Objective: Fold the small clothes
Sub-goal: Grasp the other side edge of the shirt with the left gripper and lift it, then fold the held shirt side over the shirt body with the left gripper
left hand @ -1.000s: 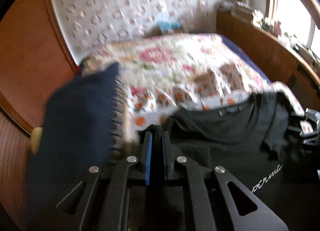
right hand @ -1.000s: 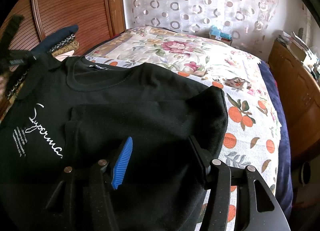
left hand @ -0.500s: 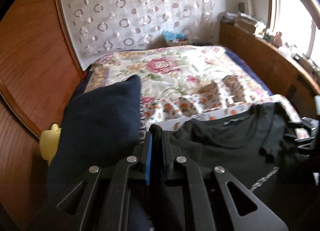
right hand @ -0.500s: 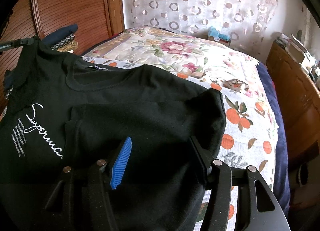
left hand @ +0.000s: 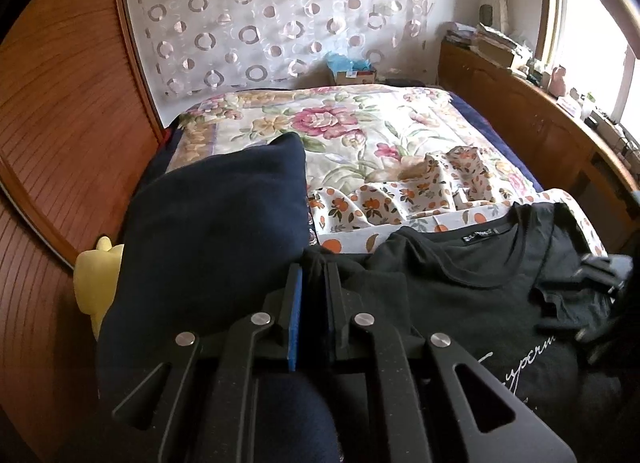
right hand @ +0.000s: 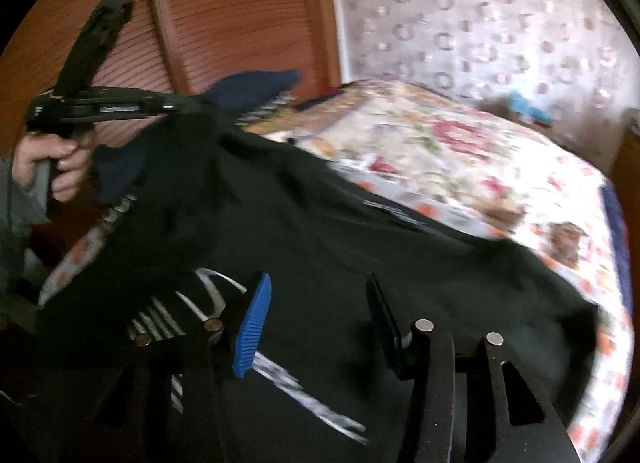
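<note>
A black T-shirt with white script lettering lies spread on the bed. My left gripper is shut on the shirt's left shoulder edge and holds it lifted off the bed. In the right wrist view the left gripper shows at the upper left, the shirt hanging from it. My right gripper is open, low over the shirt's front, nothing between its blue and black pads. The right wrist view is blurred.
A navy pillow sits left of the shirt, a yellow object beside it. The floral bedspread stretches ahead to a patterned curtain. A wooden wardrobe stands at the left, a wooden sideboard at the right.
My left gripper has lifted the shirt's shoulder up off the bed. My right gripper has swung left over the shirt's front, staying open.
</note>
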Available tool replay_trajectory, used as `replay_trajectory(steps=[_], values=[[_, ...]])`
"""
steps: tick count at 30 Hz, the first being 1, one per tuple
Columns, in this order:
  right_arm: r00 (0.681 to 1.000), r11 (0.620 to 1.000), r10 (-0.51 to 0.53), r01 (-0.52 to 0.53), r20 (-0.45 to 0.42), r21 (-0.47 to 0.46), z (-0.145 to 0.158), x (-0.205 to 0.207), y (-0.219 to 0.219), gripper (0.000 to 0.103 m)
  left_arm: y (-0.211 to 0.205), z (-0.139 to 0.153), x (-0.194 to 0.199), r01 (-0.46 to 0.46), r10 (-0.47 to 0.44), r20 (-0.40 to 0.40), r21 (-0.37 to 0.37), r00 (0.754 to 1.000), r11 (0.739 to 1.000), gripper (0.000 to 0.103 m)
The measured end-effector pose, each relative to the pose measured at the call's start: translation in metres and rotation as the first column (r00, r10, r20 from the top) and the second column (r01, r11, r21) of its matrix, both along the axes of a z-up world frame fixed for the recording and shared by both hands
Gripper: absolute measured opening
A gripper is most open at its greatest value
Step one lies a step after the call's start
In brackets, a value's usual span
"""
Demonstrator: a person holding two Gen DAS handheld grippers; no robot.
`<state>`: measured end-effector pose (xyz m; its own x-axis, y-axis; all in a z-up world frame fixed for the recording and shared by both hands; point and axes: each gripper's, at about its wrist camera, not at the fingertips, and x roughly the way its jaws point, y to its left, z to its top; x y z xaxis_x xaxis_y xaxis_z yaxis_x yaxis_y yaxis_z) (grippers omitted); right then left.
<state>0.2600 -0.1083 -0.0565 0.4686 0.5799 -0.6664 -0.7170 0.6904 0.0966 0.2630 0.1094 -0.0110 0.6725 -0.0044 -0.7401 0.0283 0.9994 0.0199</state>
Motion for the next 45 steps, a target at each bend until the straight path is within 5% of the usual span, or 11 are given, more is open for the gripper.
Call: replay_trajectory(steps=[10,11,13,14,24,36,40,45], values=[[0.985,0.993,0.122,-0.122,-0.12,0.005,-0.038,0.021,0.088,0.032,0.013,-0.002,0.0,0.037,-0.035,0.018,-0.079,0.999,0.996,0.011],[0.984,0.992,0.125,-0.126,-0.128,-0.001,-0.041,0.024,0.093,0.028,0.015,-0.003,-0.001,0.039,-0.037,0.019,-0.081,0.999,0.996,0.011],[0.984,0.991,0.134,-0.136,-0.119,-0.003,-0.041,0.024,0.097,0.004,0.016,-0.003,-0.002,0.045,-0.042,0.026,-0.092,0.999,0.995,0.011],[0.982,0.989,0.144,-0.146,-0.121,-0.007,-0.041,0.025,0.096,0.003,0.016,-0.004,-0.003,0.046,-0.043,0.03,-0.096,0.999,0.994,0.011],[0.997,0.995,0.061,-0.056,-0.048,0.086,-0.016,0.004,0.048,0.001,0.021,-0.001,-0.008,0.043,-0.034,0.079,-0.116,0.996,0.992,0.011],[0.994,1.0,-0.004,0.006,-0.112,0.013,-0.032,-0.022,0.034,0.001,0.008,0.002,-0.01,0.063,-0.057,0.072,-0.084,0.996,0.995,0.006],[0.995,1.0,-0.008,0.01,-0.098,0.026,-0.028,-0.033,0.022,0.001,-0.009,-0.002,-0.011,0.115,-0.111,0.047,-0.086,0.993,0.99,0.04],[0.992,0.999,-0.027,0.031,-0.123,0.032,-0.036,-0.041,0.011,0.001,-0.04,-0.019,-0.003,0.177,-0.178,-0.009,-0.076,0.984,0.981,0.041]])
